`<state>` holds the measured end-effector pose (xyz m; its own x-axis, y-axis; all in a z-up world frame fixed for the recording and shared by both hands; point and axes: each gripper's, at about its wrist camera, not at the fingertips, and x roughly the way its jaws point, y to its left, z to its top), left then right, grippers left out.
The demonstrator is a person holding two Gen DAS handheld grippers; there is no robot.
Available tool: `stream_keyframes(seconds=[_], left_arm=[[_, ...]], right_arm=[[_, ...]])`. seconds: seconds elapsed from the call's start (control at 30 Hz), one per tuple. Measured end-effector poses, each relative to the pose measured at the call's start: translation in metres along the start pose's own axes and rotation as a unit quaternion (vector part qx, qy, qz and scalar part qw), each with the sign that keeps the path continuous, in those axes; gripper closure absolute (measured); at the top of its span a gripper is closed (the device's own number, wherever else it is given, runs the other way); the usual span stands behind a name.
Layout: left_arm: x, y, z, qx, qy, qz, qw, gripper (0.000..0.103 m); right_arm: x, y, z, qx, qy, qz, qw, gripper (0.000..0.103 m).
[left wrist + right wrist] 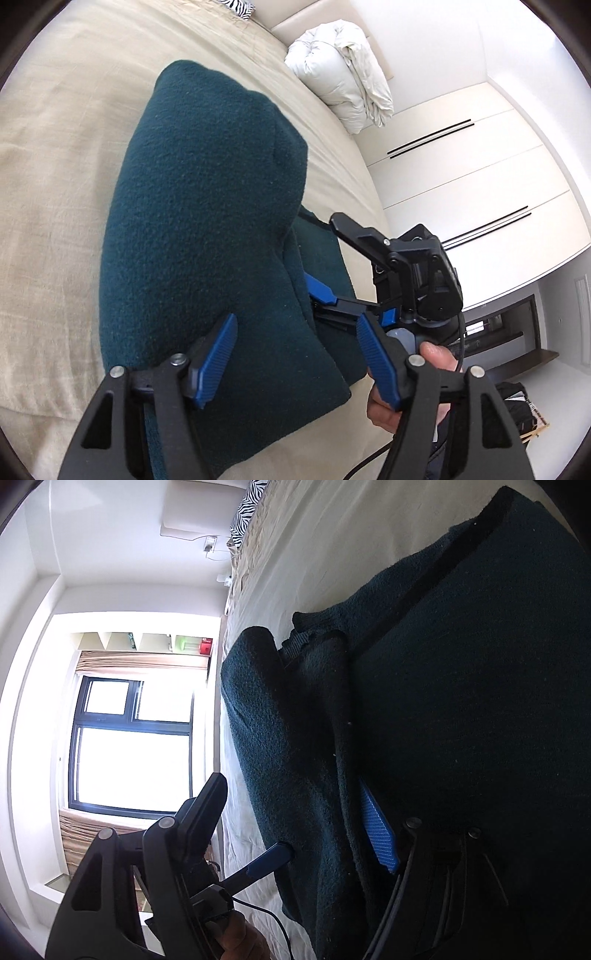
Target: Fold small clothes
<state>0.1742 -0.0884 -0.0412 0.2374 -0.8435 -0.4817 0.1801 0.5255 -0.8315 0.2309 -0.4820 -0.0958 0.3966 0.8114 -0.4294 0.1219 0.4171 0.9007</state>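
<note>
A dark teal fleece garment [207, 221], partly folded into a thick pad, lies on the beige linen bedspread [55, 166]. The left gripper [299, 365] stands at the garment's near edge, its blue ribbed pads [218, 358] spread wide on either side of the fold without pressing it. The right gripper [291, 830] sits at the garment's opposite edge; its jaws are likewise parted, one blue pad [378, 834] lying against the fleece, the other finger clear of it, so no grip is made. Beyond the garment, a rumpled white duvet [343, 77] rests at the bedspread's far end, beside white cupboard doors [472, 162].
</note>
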Motion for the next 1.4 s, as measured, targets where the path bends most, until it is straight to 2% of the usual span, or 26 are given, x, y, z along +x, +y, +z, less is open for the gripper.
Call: stream_keyframes(seconds=[0.07, 0.27, 0.43, 0.53, 0.6, 0.7, 0.77, 0.93, 1.07, 1.23, 1.4], left_arm=[[-0.004, 0.005, -0.001, -0.019, -0.011, -0.026, 0.9994, 0.035], [-0.045, -0.004, 0.0, 0.01, -0.076, -0.057, 0.9954, 0.035], [-0.037, 0.012, 0.016, 0.004, -0.071, -0.014, 0.9974, 0.036], [-0.03, 0.022, 0.017, -0.011, -0.06, -0.01, 0.9981, 0.042], [-0.03, 0.026, 0.017, -0.015, -0.058, -0.014, 0.9981, 0.042], [-0.028, 0.025, 0.019, -0.005, -0.051, -0.005, 0.9987, 0.042], [-0.024, 0.024, 0.019, -0.002, -0.047, -0.001, 0.9989, 0.042], [-0.027, 0.018, 0.017, 0.003, -0.046, -0.008, 0.9989, 0.042], [-0.023, 0.004, 0.015, 0.02, -0.034, -0.006, 0.9992, 0.042], [-0.005, -0.018, 0.014, 0.046, -0.014, 0.001, 0.9988, 0.041], [0.019, -0.036, 0.007, 0.075, 0.013, 0.016, 0.997, 0.041]], right_arm=[[0.002, 0.009, -0.003, -0.014, 0.006, -0.005, 1.0, 0.032], [0.015, 0.022, -0.006, -0.045, 0.03, -0.034, 0.998, 0.032], [0.027, 0.013, -0.006, -0.03, 0.038, -0.05, 0.998, 0.036], [0.034, 0.023, -0.011, -0.055, 0.047, -0.059, 0.996, 0.048], [0.042, 0.029, -0.016, -0.073, 0.062, -0.073, 0.993, 0.051], [0.045, 0.036, -0.022, -0.098, 0.066, -0.115, 0.986, 0.069], [0.04, 0.035, -0.022, -0.098, 0.055, -0.136, 0.984, 0.087], [0.023, 0.037, -0.021, -0.12, 0.016, -0.166, 0.979, 0.09], [-0.024, 0.036, -0.023, -0.122, -0.029, -0.182, 0.975, 0.09], [-0.077, 0.036, -0.027, -0.129, -0.059, -0.19, 0.972, 0.09], [-0.092, 0.002, -0.024, -0.108, -0.073, -0.228, 0.965, 0.09]])
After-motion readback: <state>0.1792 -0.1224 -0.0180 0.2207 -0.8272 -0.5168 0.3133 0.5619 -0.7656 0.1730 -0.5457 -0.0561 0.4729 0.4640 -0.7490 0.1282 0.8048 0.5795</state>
